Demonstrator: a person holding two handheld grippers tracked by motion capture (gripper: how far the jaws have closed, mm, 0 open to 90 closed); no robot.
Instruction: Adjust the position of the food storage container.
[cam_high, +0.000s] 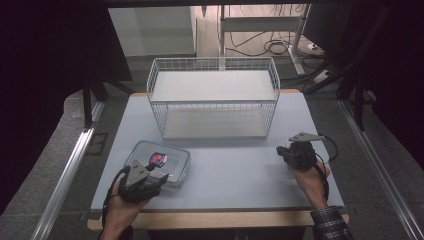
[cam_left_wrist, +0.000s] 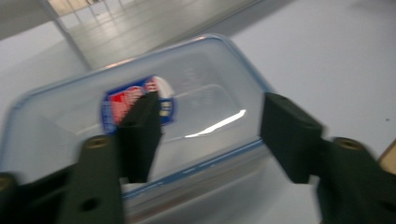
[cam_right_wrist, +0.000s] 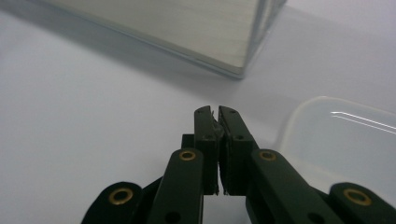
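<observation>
1. Clear plastic, with a blue-rimmed lid and a red-and-blue label, makes up the food container (cam_high: 159, 163), which lies flat on the near left part of the pale grey table (cam_high: 235, 165), close to its front edge.
2. The left gripper (cam_high: 159, 181) sits at the container's near edge in the high view, held by the person's left hand (cam_high: 120, 202) at the table's front edge.
3. In the left gripper view the container (cam_left_wrist: 140, 126) lies under and between the two black jaws. They stand apart, one over the label, the other just off the lid's right corner; neither pad is seen pressing on the plastic, though the picture is blurred.
4. The right gripper (cam_high: 281, 151) rests low over the bare table top on the right, well apart from the container, held by the right hand (cam_high: 310, 177), whose sleeve (cam_high: 331, 222) is checked.
5. In the right gripper view its jaws (cam_right_wrist: 218, 140) are together with nothing held between them, pointing over the table, with a clear container (cam_right_wrist: 341, 140) to the right of them.
6. A white wire basket (cam_high: 214, 97) with a pale flat bottom stands at the far middle of the table, beyond both grippers; its near corner (cam_right_wrist: 233, 51) shows ahead of the right gripper.
</observation>
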